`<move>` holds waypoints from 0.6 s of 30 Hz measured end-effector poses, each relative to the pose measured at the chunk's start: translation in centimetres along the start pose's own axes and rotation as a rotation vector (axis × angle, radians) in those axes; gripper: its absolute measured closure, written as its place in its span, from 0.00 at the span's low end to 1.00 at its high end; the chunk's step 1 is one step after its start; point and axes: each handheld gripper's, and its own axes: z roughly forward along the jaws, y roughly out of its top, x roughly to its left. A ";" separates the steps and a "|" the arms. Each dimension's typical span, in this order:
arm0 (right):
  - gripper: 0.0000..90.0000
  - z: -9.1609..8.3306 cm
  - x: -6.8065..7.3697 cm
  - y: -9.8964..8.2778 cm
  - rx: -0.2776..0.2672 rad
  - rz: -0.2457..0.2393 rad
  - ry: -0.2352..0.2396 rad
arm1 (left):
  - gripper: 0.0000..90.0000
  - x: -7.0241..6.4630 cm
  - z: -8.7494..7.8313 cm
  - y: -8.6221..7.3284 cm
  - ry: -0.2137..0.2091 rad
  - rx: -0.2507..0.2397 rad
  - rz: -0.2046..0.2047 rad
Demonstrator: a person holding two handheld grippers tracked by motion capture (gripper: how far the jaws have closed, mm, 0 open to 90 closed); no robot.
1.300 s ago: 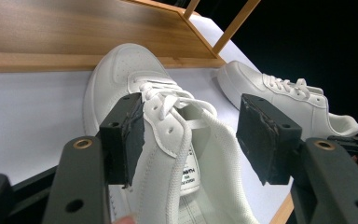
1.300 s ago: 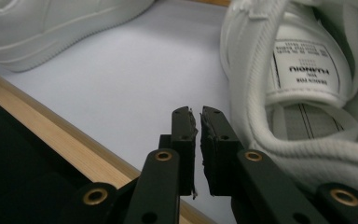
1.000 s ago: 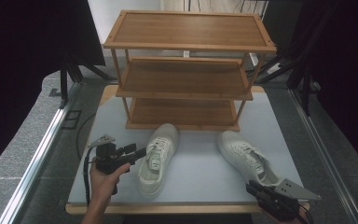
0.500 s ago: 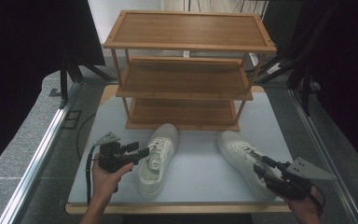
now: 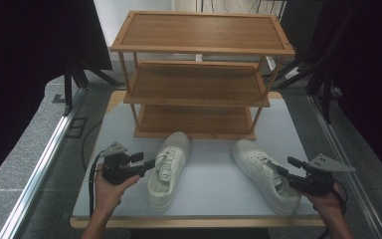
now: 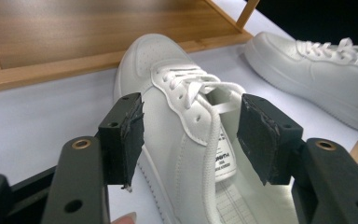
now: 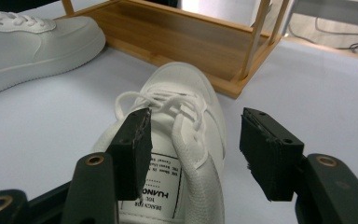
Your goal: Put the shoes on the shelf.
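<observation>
Two white shoes on the bench, toes toward the wooden rack [image 5: 199, 84] at the far edge, presumably staged for loading onto its shelves.

Left shoe [image 5: 167, 167]: near the middle of the bench, slightly left, toe close to the rack's bottom shelf. Left gripper [image 5: 148, 163] beside its left flank, held in the left hand [image 5: 110, 186] near the front left corner. Jaws released, spread wide; in the left gripper view the collar and tongue [image 6: 221, 154] sit between the pads [image 6: 123, 133], nothing gripped yet. Placement judged as alignment for a pinch on the collar wall. Tongue label: printed text present, too angled to read.

Right shoe [image 5: 266, 172]: toward the front right corner, angled, toe pointing back and left. Right gripper [image 5: 284, 167] over its heel end, held in the right hand [image 5: 328, 201] at the front edge. Jaws released, straddling the opening without contact confirmed. Tongue label [image 7: 163, 179] in the right gripper view: "HUANQ…" legible, "DESIGN" partly legible below, smaller lines unreadable.
</observation>
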 end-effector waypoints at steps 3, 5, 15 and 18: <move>0.48 0.5 -0.1 -0.2 0.014 -0.004 0.009 | 0.45 0.0 0.7 -0.3 -0.020 0.025 0.000; 0.48 0.8 -0.1 -0.3 0.023 -0.003 0.011 | 0.45 -0.1 1.2 -0.4 -0.018 0.038 0.002; 0.48 2.8 -0.7 -0.7 0.093 -0.013 -0.003 | 0.45 -0.6 3.7 -0.3 0.022 0.084 0.050; 0.49 3.3 -1.3 -1.0 0.109 0.005 -0.003 | 0.46 -0.4 4.6 -0.3 0.074 0.091 0.060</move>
